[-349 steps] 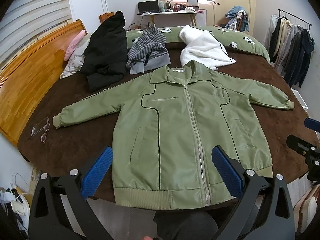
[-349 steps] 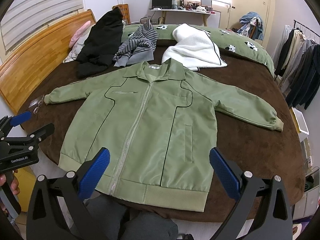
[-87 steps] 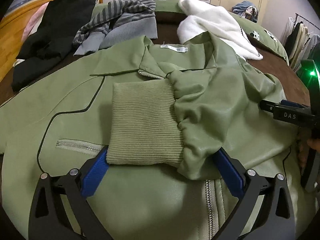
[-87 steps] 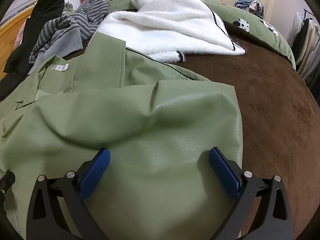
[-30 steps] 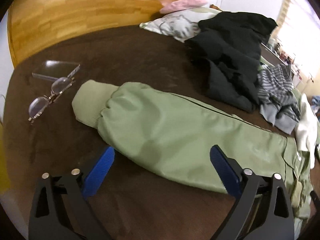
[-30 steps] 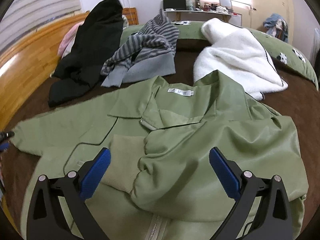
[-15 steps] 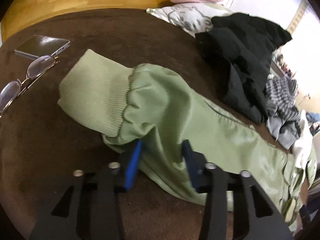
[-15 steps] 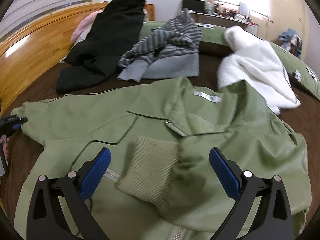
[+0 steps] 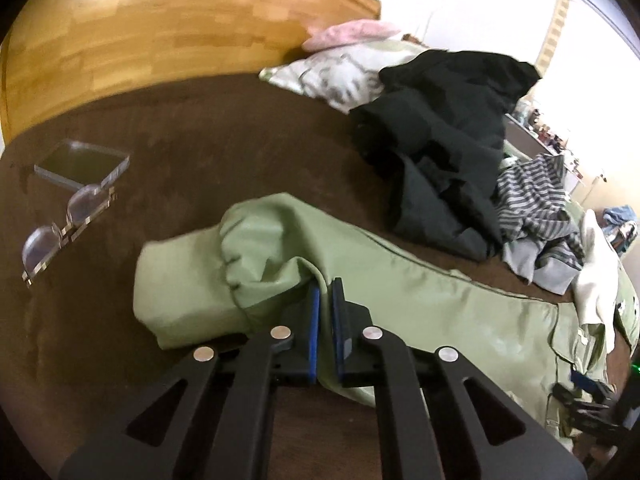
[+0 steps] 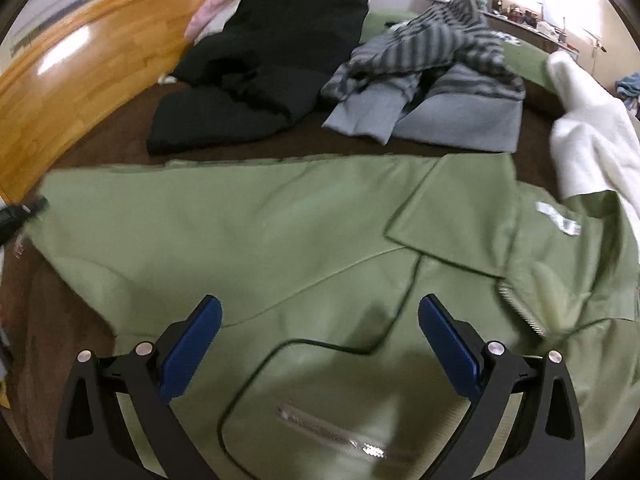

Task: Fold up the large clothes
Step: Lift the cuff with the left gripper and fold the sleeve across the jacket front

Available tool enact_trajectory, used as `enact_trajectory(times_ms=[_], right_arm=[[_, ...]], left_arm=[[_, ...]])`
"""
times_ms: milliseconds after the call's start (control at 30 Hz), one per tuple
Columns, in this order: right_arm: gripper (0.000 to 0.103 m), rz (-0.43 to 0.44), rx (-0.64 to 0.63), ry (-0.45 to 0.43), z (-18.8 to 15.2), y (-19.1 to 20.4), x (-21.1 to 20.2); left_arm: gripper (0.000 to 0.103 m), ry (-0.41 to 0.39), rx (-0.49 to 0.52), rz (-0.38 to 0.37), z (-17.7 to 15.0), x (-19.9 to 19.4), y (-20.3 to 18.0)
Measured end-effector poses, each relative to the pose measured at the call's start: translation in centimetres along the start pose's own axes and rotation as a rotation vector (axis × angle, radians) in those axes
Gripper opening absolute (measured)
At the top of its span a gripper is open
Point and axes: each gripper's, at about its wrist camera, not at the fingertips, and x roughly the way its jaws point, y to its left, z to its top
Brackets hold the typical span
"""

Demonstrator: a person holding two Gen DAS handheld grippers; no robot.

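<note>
Left gripper (image 9: 324, 308) had just closed on the jacket sleeve (image 9: 360, 280) near its cuff; sleeve's long axis ran ahead-right toward the jacket body (image 10: 300, 240) under the wide-open, empty right gripper (image 10: 320, 344).

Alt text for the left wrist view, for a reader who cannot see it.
The left gripper is shut on the green jacket sleeve near its ribbed cuff, on a brown bedspread. Eyeglasses lie left; a black garment lies behind.
</note>
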Motion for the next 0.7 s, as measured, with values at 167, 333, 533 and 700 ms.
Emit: enact_trajectory(times_ms=[167,333,533,700], right_arm=[[0.097,-0.03,-0.015,0.036,-1.2,0.4,2.1],[0.097,-0.018,-0.003,0.04,-1.0,0.1,1.7],[0.097,-0.029,0.006,-0.048,-0.1,-1.6,-2.0],[0.097,-0.066,0.057,-0.094,0.0,-5.7,-6.0]], left_arm=[[0.008,-0.038,0.063,-0.024,1.0,-1.7,-1.8],[0.008,-0.067,0.097,-0.029,1.5,-2.9,-3.1],[0.008,-0.115,0.173,-0.034,2.4,-5.2,-6.3],[0.008,-0.187,0.283,-0.074,3.3,-8.7,-12.0]])
